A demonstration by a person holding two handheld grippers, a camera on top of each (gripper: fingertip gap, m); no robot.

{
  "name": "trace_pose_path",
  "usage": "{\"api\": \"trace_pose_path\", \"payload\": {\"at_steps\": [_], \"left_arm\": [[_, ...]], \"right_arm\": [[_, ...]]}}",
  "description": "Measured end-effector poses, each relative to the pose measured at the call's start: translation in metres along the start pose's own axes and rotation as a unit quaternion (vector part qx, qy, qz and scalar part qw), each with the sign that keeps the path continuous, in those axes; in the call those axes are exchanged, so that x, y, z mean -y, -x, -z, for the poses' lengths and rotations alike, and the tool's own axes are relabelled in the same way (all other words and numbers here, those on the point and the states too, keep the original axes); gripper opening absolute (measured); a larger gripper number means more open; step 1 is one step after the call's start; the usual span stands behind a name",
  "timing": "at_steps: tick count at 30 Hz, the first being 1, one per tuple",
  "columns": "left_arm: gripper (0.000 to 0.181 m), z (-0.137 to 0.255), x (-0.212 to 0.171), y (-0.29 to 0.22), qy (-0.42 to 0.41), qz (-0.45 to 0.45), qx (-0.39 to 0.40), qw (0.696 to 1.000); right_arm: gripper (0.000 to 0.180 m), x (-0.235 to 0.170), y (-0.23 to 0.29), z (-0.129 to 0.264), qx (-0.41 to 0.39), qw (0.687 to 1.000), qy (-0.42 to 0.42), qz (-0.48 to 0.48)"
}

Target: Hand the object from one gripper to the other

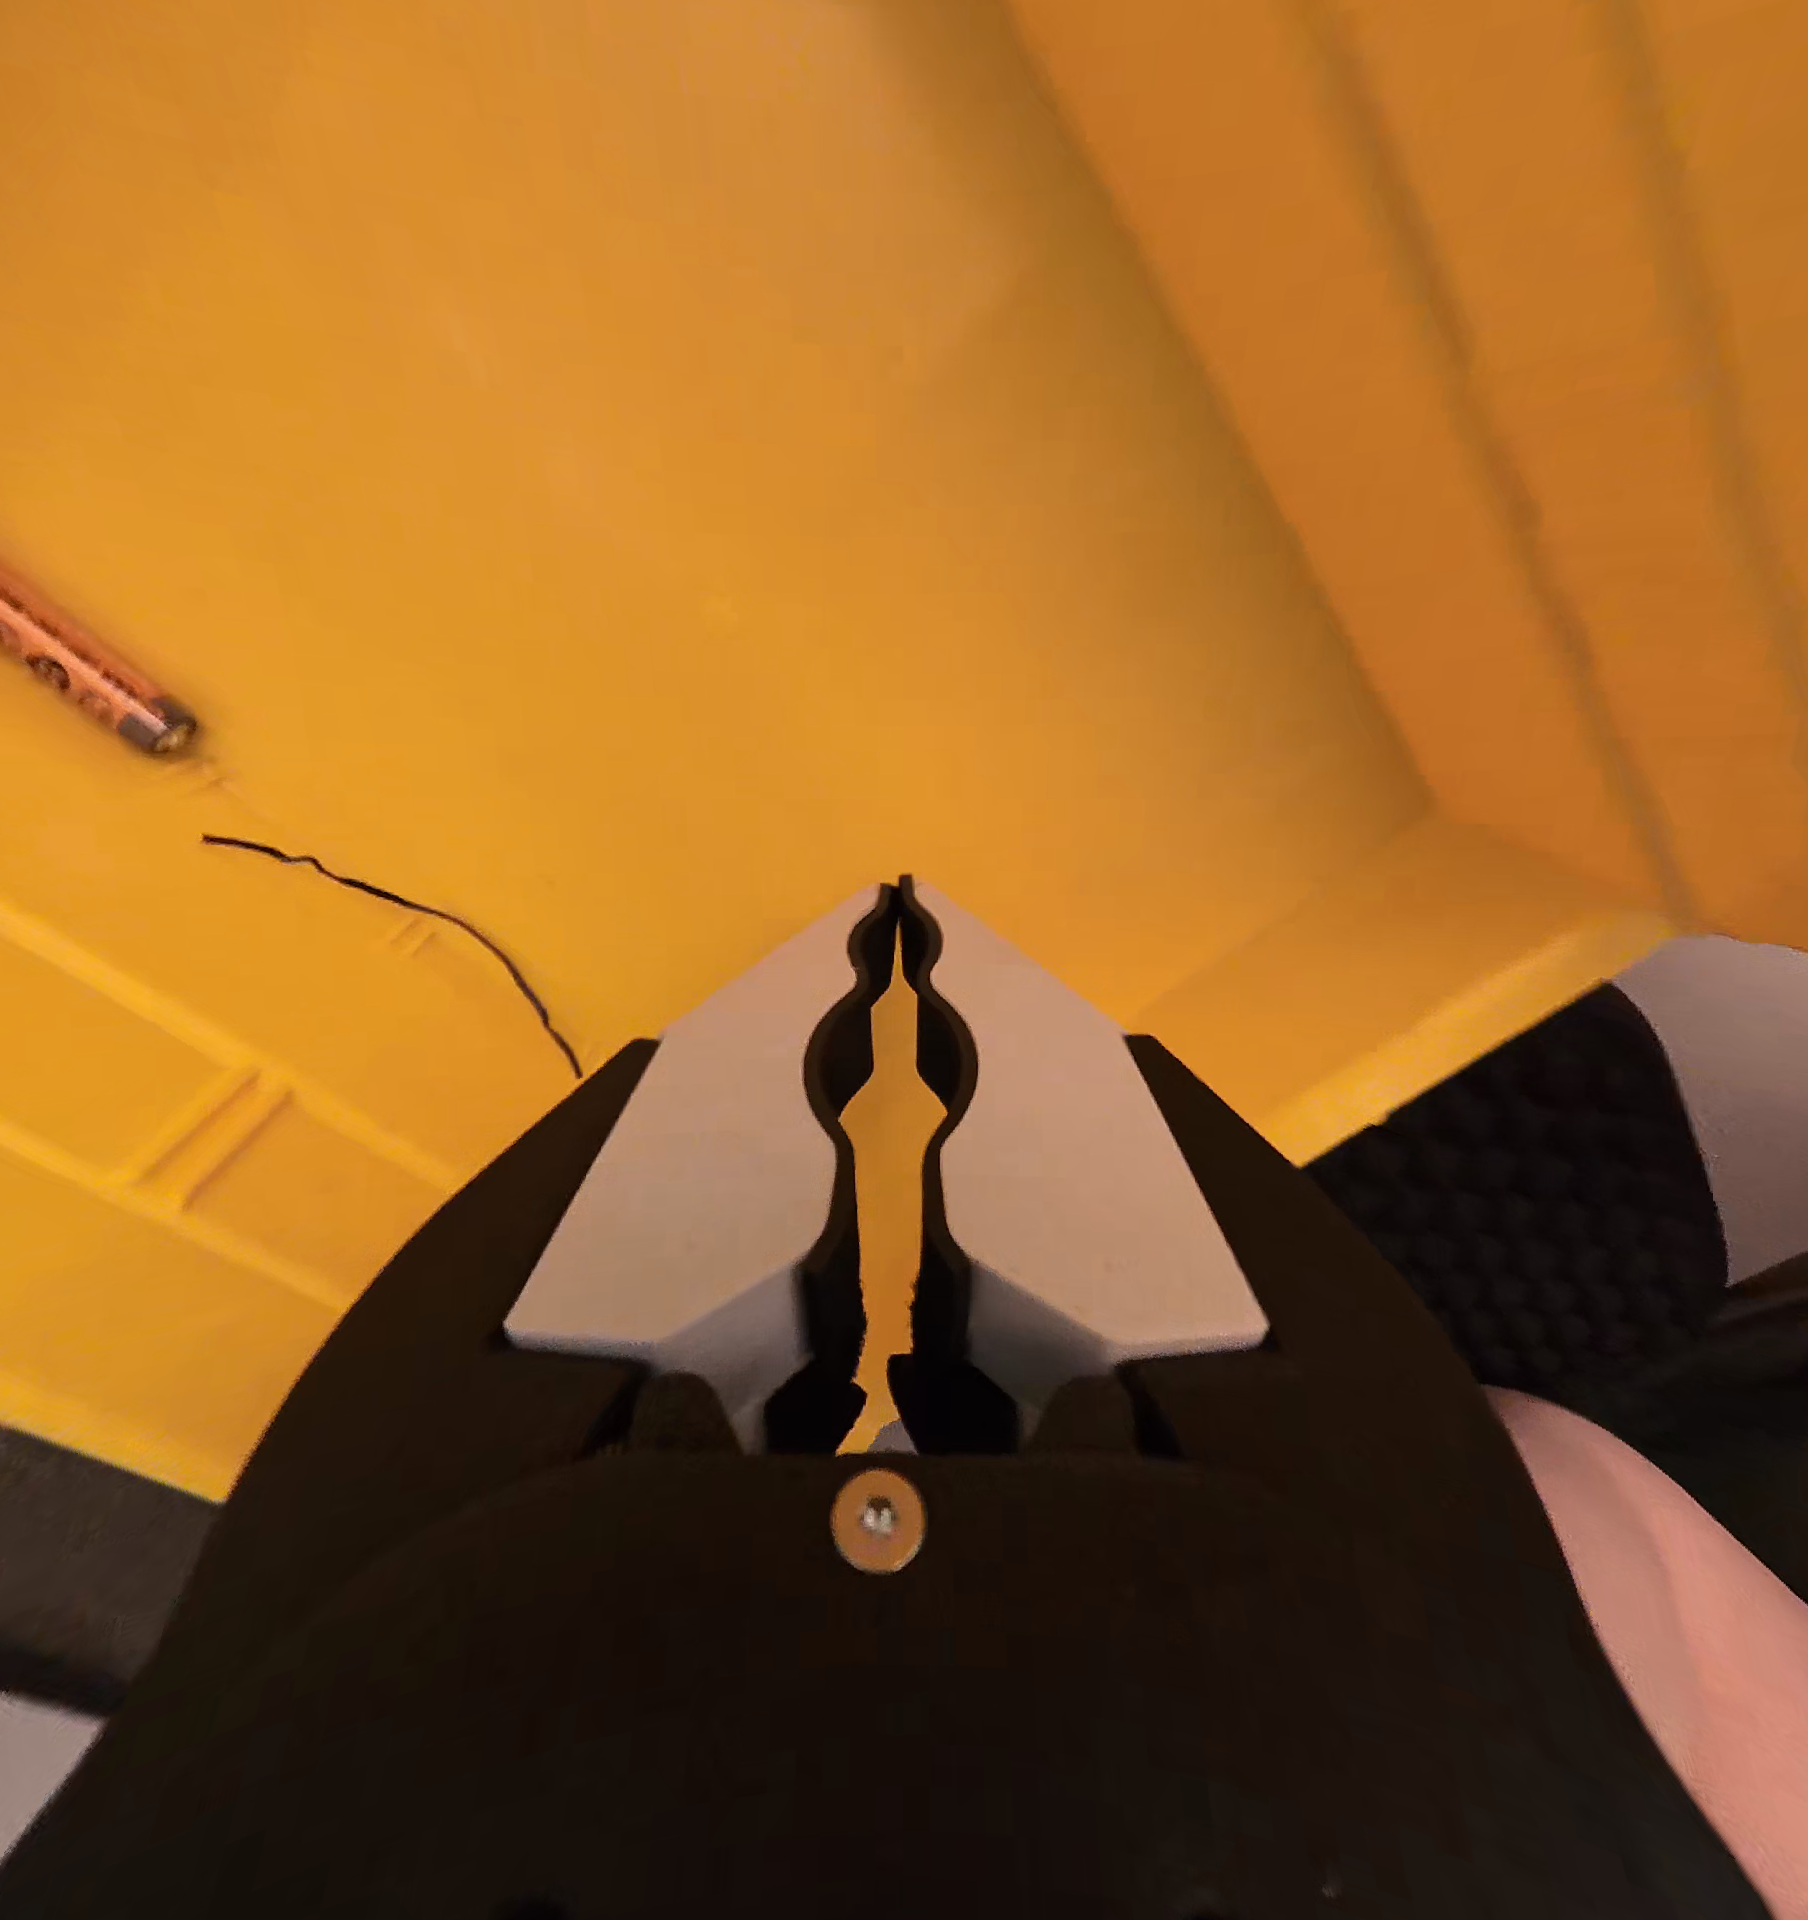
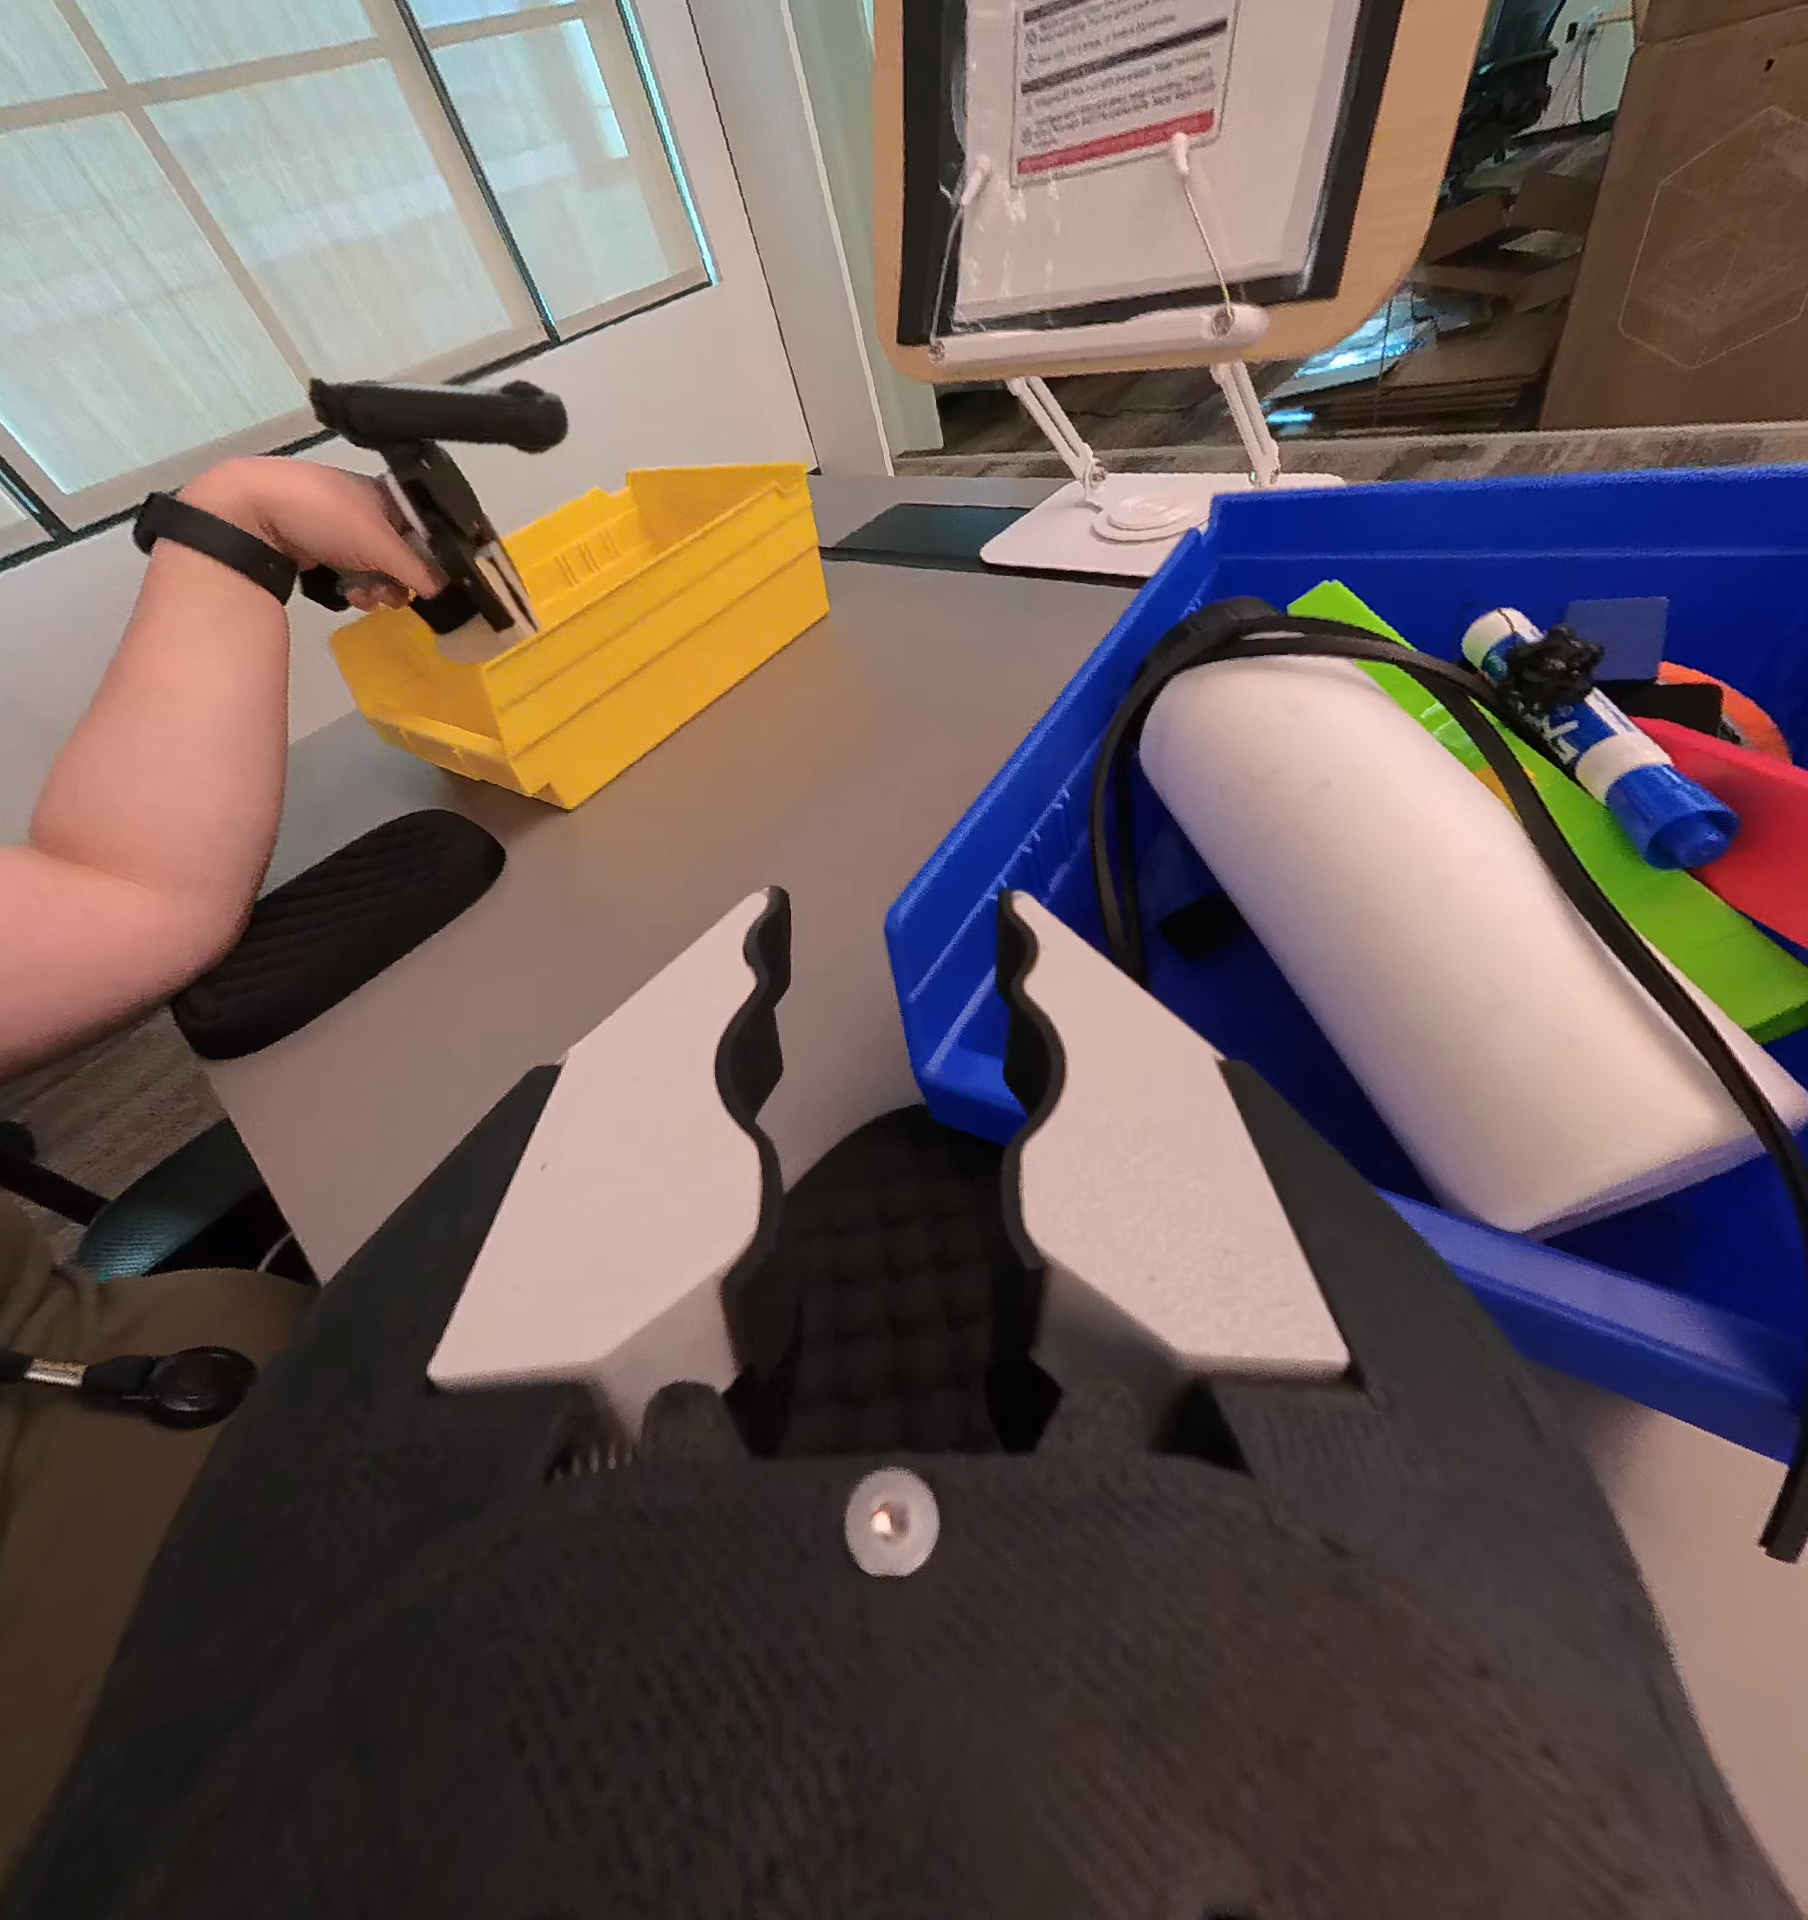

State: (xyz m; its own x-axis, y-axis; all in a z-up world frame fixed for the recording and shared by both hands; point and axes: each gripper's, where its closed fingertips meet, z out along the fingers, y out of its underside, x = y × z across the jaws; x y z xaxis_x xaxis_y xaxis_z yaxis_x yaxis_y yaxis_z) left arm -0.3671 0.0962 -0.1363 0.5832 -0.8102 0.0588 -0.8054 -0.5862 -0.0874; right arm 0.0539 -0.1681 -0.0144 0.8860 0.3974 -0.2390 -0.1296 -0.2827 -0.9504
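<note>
- Left gripper (image 1: pixel 900 894) is pointing down into the yellow bin (image 1: pixel 671 436); its fingertips are pressing together at the tip, nothing showing between them, and only a thin slit of yellow is visible farther back.
- A battery (image 1: pixel 69 649), orange and dark, is lying on the bin floor at the left edge of the left wrist view, well apart from the tips. (Whether this is the object to be handed over, I cannot tell.)
- A thin black thread (image 1: pixel 412 914) is curling across the bin floor, lower left of centre.
- In the right wrist view, the same left gripper (image 2: pixel 510 613) is showing in the upper left, dipping over the near wall of the yellow bin (image 2: pixel 661 665), with the person's hand (image 2: pixel 328 530) wrapping its grip.
- Right gripper (image 2: pixel 892 914) is sitting in the lower centre with its fingers spread wide, holding nothing, hovering above the dark table (image 2: pixel 734 790) just beside the blue bin (image 2: pixel 993 935).
- The blue bin is holding a white bottle (image 2: pixel 1399 935), a black strap (image 2: pixel 1658 987), a green block (image 2: pixel 1658 914), a red piece (image 2: pixel 1783 831) and a glue stick (image 2: pixel 1606 748).
- A black wrist rest (image 2: pixel 339 925) is lying on the table under the person's forearm at the left.
</note>
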Motion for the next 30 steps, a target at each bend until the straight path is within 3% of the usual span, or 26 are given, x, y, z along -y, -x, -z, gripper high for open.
{"api": "trace_pose_path", "payload": {"at_steps": [7,10,12,17,21,26,30], "left_arm": [[0.000,0.038,0.020,-0.001,-0.112,-0.030,0.015,0.993],[0.000,0.043,0.020,0.005,-0.118,-0.016,0.031,0.992],[0.000,0.044,0.012,0.021,-0.094,0.014,0.080,0.992],[0.020,0.036,-0.012,0.046,0.004,0.061,0.164,0.984],[0.025,0.021,-0.022,0.058,0.094,0.010,0.218,0.971],[0.020,0.011,-0.037,0.074,0.201,-0.074,0.287,0.934],[0.027,0.001,-0.036,0.075,0.221,-0.132,0.301,0.918]], "right_arm": [[0.038,0.012,0.008,-0.015,0.018,1.000,-0.010,0.024],[0.038,0.028,0.022,-0.024,0.044,0.998,-0.030,0.039],[0.038,0.034,0.030,-0.031,0.058,0.997,-0.029,0.050],[0.039,0.032,0.041,-0.054,0.083,0.993,0.000,0.079],[0.039,0.032,0.051,-0.068,0.113,0.989,0.018,0.093],[0.039,0.031,0.054,-0.075,0.125,0.984,0.038,0.121],[0.039,0.035,0.060,-0.074,0.144,0.981,0.027,0.126]]}}
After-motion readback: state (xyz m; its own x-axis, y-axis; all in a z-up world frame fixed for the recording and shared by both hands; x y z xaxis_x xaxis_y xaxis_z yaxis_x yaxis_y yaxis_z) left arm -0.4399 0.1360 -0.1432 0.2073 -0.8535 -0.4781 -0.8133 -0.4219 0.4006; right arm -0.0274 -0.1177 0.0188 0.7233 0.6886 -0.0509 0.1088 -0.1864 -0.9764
